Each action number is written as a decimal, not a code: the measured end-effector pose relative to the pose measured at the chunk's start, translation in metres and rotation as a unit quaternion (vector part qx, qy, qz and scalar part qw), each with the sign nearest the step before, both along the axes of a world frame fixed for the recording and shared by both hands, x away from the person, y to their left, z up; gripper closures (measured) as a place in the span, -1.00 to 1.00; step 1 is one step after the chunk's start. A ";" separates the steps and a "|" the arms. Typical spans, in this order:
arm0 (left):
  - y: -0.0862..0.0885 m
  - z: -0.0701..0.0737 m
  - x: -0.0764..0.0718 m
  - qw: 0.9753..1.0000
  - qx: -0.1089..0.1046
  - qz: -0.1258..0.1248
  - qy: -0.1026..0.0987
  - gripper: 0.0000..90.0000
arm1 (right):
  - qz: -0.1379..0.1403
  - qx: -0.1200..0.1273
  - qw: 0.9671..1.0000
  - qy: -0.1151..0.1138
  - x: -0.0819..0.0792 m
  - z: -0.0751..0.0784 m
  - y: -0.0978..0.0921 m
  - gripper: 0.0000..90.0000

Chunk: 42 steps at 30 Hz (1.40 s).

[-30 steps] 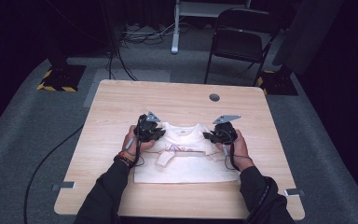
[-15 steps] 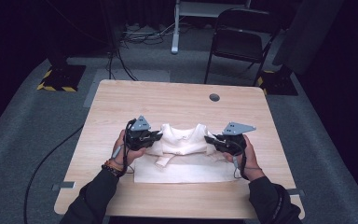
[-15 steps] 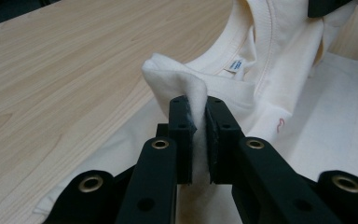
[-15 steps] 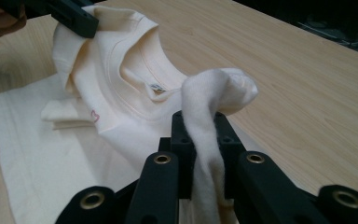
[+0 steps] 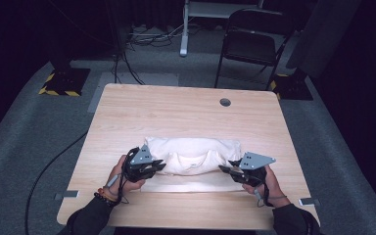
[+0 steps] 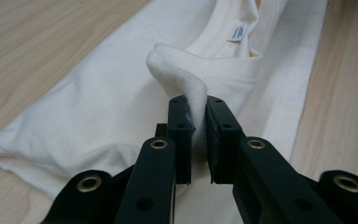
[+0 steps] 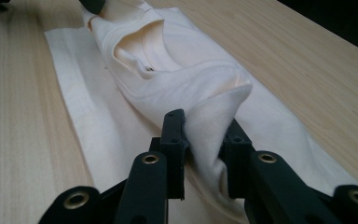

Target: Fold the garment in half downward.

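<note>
A white T-shirt (image 5: 196,154) lies partly folded across the near half of the wooden table (image 5: 176,107), its collar facing the person. My left gripper (image 5: 160,167) is shut on a pinch of the shirt's left shoulder (image 6: 186,86), lifted off the layer beneath. My right gripper (image 5: 223,169) is shut on the right shoulder fold (image 7: 214,121). The collar and its small label (image 6: 235,31) show between the two grips. A flat strip of the shirt's lower layer (image 5: 191,183) sticks out toward the near table edge.
A round cable hole (image 5: 225,102) sits near the table's far edge. A black folding chair (image 5: 252,44) stands beyond the table, and a cable (image 5: 54,161) runs over the grey carpet on the left. Bare wood lies beyond the shirt.
Both grippers have pulled the gripped shoulders toward the near edge, folding the top of the shirt over its body. The printed front has gone under and the plain back and collar now show.
</note>
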<state>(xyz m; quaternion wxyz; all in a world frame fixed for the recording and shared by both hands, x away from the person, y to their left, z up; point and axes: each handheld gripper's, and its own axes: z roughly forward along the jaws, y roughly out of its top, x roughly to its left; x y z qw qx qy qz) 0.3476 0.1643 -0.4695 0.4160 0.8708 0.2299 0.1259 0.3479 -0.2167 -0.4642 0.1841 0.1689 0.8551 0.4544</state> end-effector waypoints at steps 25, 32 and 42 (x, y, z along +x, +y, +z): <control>0.014 -0.029 -0.036 0.996 0.052 -0.062 0.033 0.58 | 0.061 -0.051 0.997 0.025 -0.045 -0.032 -0.015 0.40; 0.021 -0.033 -0.039 0.996 0.046 -0.063 0.043 0.55 | 0.054 -0.061 0.996 0.043 -0.048 -0.040 -0.020 0.36; 0.023 -0.034 -0.042 0.996 0.059 -0.056 0.042 0.32 | 0.040 -0.063 0.996 0.057 -0.052 -0.044 -0.031 0.03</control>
